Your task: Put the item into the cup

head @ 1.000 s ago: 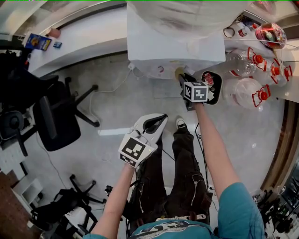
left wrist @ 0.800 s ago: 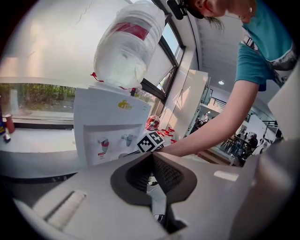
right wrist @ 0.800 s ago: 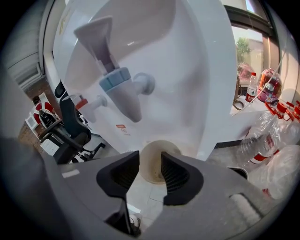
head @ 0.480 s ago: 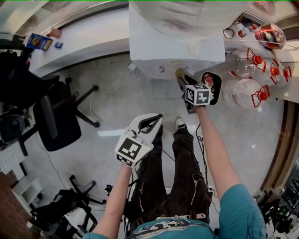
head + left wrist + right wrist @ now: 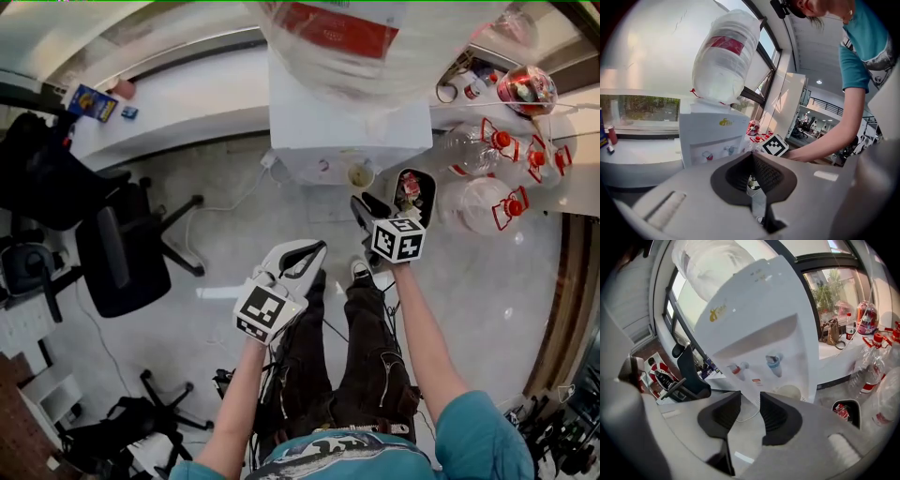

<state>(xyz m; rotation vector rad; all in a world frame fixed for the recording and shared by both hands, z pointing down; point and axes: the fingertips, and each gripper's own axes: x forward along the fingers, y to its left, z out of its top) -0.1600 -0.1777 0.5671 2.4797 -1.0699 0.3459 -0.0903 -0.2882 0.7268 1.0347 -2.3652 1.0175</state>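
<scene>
A pale paper cup [image 5: 360, 175] stands on the drip ledge of the white water dispenser [image 5: 328, 131], under its taps. In the right gripper view the cup [image 5: 790, 392] shows just past the right pad. My right gripper [image 5: 367, 206] hangs a short way in front of the cup, not touching it. Its jaws [image 5: 750, 401] are closing, with a clear gap and nothing between them. My left gripper [image 5: 314, 248] hangs lower, over the floor, shut and empty [image 5: 751, 159]. I see no loose item in any view.
A large water jug [image 5: 366, 37] sits on top of the dispenser. A black waste bin [image 5: 410, 192] stands right of it, with empty water bottles [image 5: 483, 202] beyond. A black office chair [image 5: 117, 253] is at the left, and a white counter [image 5: 169, 94] runs behind.
My right gripper has drawn back from the dispenser, and the cup stays on the ledge. The left gripper has hardly moved.
</scene>
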